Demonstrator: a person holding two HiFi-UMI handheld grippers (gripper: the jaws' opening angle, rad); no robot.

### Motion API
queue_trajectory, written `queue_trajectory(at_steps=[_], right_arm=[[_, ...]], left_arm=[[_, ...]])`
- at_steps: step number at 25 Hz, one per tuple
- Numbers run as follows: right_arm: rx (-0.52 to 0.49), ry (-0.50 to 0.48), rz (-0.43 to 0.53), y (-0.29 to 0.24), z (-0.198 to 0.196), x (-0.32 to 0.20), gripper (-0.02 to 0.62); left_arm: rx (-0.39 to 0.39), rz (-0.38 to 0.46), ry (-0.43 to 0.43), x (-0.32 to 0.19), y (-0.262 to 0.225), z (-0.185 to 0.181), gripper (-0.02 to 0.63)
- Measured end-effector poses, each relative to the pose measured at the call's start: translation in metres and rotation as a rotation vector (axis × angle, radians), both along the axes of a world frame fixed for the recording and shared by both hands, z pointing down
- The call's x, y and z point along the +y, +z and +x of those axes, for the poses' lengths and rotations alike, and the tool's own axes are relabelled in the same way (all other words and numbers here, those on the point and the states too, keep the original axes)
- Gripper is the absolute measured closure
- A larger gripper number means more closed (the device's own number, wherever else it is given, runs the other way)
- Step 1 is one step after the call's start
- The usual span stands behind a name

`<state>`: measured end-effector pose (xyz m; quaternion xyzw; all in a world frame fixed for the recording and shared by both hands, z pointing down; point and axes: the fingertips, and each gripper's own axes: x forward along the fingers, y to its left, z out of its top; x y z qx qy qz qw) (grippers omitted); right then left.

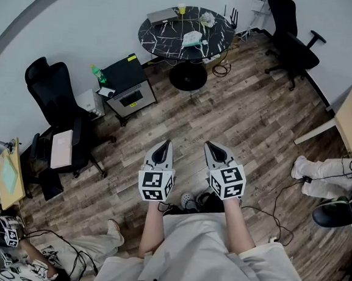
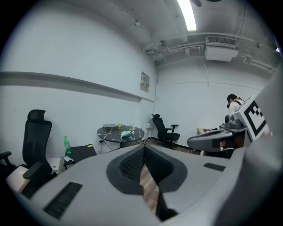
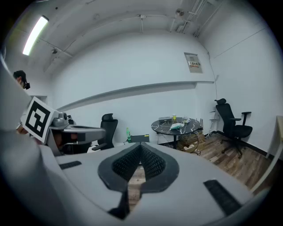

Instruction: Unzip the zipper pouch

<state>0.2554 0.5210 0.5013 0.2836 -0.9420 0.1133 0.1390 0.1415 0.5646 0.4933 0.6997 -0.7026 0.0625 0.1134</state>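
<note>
Head view: closest to the camera, the person's bare forearms reach forward out of a pale shirt (image 1: 202, 255), one gripper in each hand. The left gripper (image 1: 166, 144) and the right gripper (image 1: 210, 145) sit side by side, a little apart, over the wood-plank floor (image 1: 245, 118), both tipped slightly downward. In the left gripper view the dark ribbed pads meet at the tip, clenched with nothing between them and only floor showing in the slit below. The right gripper view shows the same: pads pressed together, gripping nothing.

Just past the grippers a shoe (image 1: 188, 201) rests on the floor. Low on the left a second person (image 1: 36, 265) sits among cables. At the right edge a seated person's legs (image 1: 320, 174) stretch out beside a light wooden desk (image 1: 350, 109).

Further out on the left stands a black office chair (image 1: 52, 89), and next to it a low black cabinet (image 1: 128, 90) with a green bottle (image 1: 97, 73) just beside it.

Beyond these is a round black table (image 1: 163, 39) with white veining. On it lie a grey flat device (image 1: 162, 14), a yellow-green cup (image 1: 182, 9), something white and crumpled (image 1: 207, 18), and a pale flat item with a teal edge (image 1: 192, 39). That item is the only thing here that looks like the zipper pouch, though it is too small to be sure. It lies well apart from both grippers, untouched. Farthest off, a second black office chair (image 1: 293, 31) stands by the white wall.
</note>
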Motion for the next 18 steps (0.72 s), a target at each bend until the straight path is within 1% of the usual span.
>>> queue_trajectory(at_steps=[6,15,18], right_arm=[[-0.010,-0.004,0.004,-0.002,0.000,-0.004,0.592],[0.010,-0.006,0.031,-0.010,0.004,-0.009,0.592],[-0.016,0.008,0.026,-0.014,0.007,-0.012,0.591]], left_arm=[[0.002,0.008,-0.007,-0.007,0.001,-0.001,0.584],[0.017,0.025,0.017,-0.016,-0.001,0.005,0.583],[0.012,0.031,0.014,-0.016,-0.002,0.004,0.583]])
